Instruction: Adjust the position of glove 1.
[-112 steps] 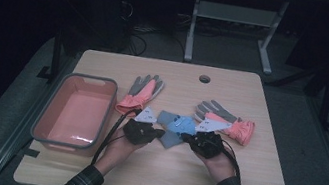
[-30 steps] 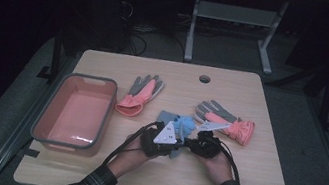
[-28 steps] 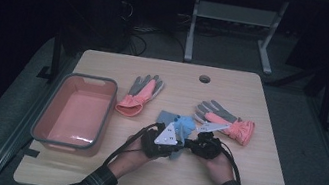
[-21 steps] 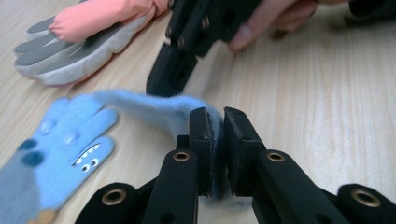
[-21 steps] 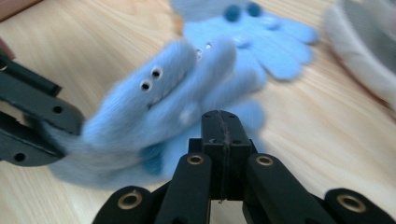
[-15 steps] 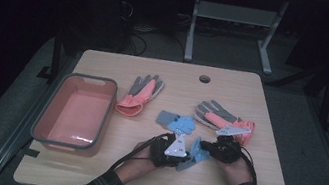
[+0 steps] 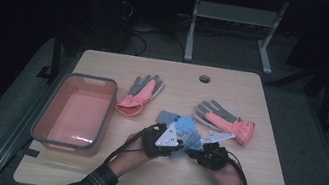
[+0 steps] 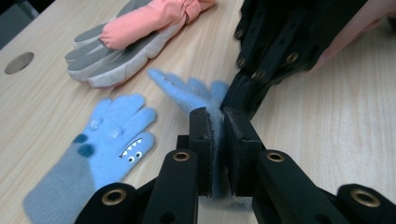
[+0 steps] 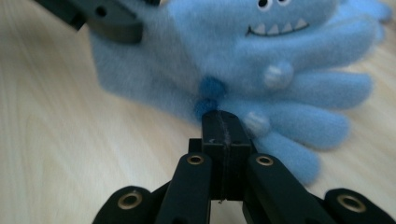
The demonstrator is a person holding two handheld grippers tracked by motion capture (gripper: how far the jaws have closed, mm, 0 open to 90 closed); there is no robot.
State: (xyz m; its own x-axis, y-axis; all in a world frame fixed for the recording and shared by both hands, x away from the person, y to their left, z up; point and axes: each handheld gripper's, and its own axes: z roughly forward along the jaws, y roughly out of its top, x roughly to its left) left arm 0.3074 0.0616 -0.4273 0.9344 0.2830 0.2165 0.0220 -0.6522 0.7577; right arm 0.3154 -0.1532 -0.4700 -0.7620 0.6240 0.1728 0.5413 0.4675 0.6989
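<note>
Pinching a fuzzy blue glove point(image 8: 196, 95) by its edge, the left gripper point(image 8: 215, 135) has its jaws clamped with blue fleece squeezed in the gap between them, the glove's fingers trailing away beyond the tips. The right gripper point(image 9: 223, 122) has its jaws pressed flat together at the edge of the same glove; whether any fleece is caught in them cannot be told, since no fabric shows in the seam. A second blue glove point(image 8: 100, 147) with a toothy face lies flat on the table just to the left of the left gripper's tips, and two pink-and-grey gloves point(image 7: 141, 94) rest farther ahead. The step in hand looks like lifting one blue glove to pair it with its mate or carry it to the pink bin point(image 7: 77, 113); next, both grips must hold as it rises. From above, the held glove is mostly hidden between the hands.
</note>
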